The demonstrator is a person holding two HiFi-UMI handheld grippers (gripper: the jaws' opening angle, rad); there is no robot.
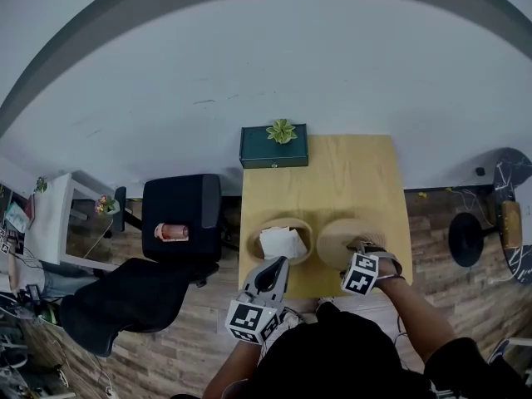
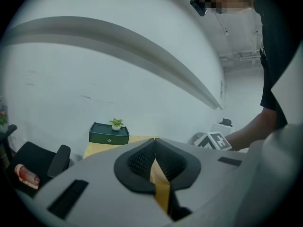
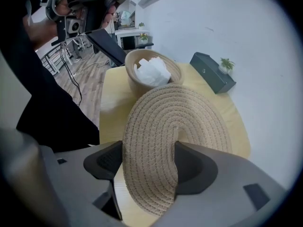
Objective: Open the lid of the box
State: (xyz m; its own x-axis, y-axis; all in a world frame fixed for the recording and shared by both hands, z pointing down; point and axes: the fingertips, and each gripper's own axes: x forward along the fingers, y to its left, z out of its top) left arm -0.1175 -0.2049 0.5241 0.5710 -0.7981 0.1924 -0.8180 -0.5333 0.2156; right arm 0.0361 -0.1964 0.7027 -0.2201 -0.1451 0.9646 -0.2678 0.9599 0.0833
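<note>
Clock directions are read in the head view.

- Far left, 9 o'clock: white side table. Next to it, a black office chair with a pink item on the seat; can't make out what the item is.
- Light wooden table in the middle.
- On the table at 11 o'clock, at the far edge by the wall: dark green case with a small potted plant on top.
- Table, 7 o'clock: round woven basket, upright and open on top, with crumpled white paper inside.
- Left gripper is at the near table edge, at 6 o'clock from the basket, with its tip over the basket's near rim. In the left gripper view its pads meet at the tips. Nothing is clamped; only a thin yellow sliver shows in the gap behind them.
- Table, 5 o'clock: woven lid, off the basket and just beside it at the basket's 3 o'clock. Can't tell whether the two rims touch.
- Right gripper points steeply down. Its jaws stand wide but are clamped on the lid's near edge. The soft coiled weave buckles up into a fold between the pads, and the rest of the disc fans out toward the basket. Can't tell whether the lid's far edge sits on the tabletop.
- Far right, 3 o'clock, on the wood floor: black round stool base.
</note>
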